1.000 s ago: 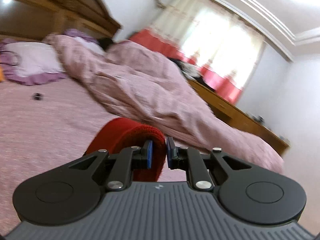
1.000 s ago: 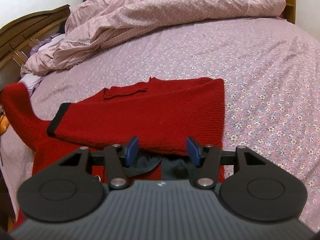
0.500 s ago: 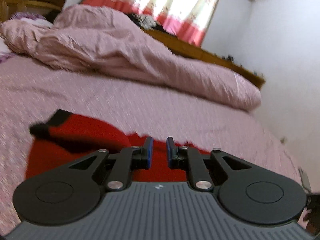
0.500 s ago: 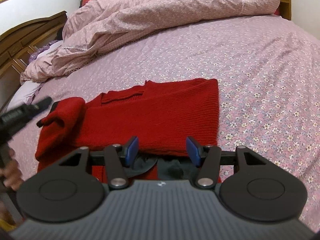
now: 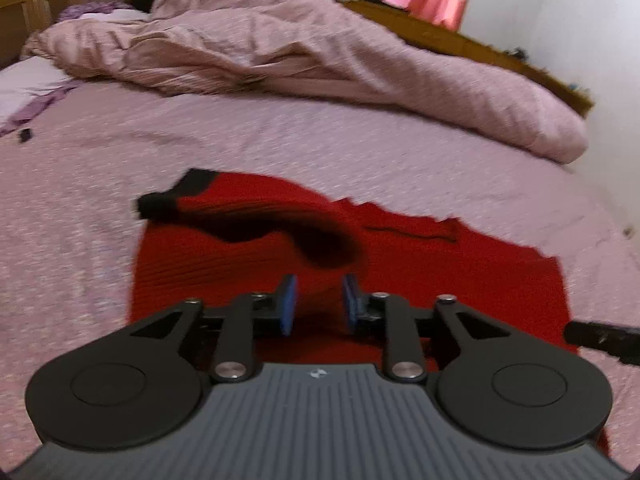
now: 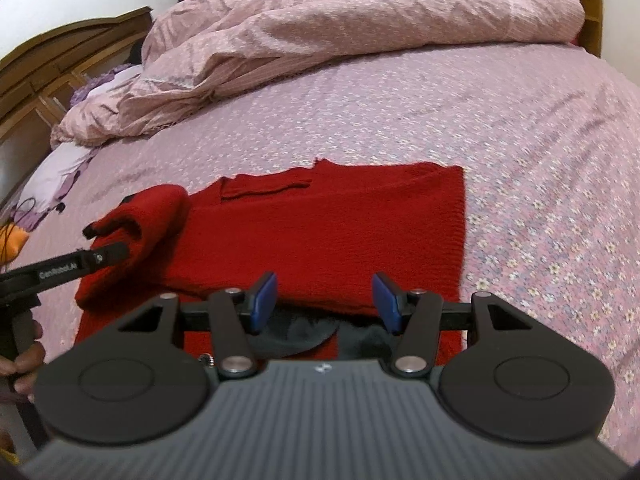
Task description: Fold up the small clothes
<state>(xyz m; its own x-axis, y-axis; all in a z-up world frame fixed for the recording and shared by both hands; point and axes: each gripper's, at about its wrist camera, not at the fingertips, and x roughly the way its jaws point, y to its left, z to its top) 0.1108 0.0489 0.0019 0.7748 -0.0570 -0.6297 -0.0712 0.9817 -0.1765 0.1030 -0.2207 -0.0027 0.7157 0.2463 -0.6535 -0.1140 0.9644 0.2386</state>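
I had one red sweater (image 6: 328, 232) to deal with, lying flat on the floral bedsheet (image 6: 520, 160) in the middle of the bed, well in front of the single bunched pink duvet (image 6: 340, 28). One sleeve (image 6: 140, 220) with a dark cuff was draped in a loose hump over the sweater's left side. My left gripper (image 5: 316, 304) hung over that side with its jaws opening; the red knit showed in the gap between its two blue pads (image 5: 287, 303), and they were not pressing on it. My right gripper (image 6: 324, 300) hovered at the sweater's near edge, its two pads parted and gripping nothing. Beneath it lay one dark garment (image 6: 304, 332), partly hidden. One purple-frilled pillow (image 6: 60, 168) sat left of the sweater.
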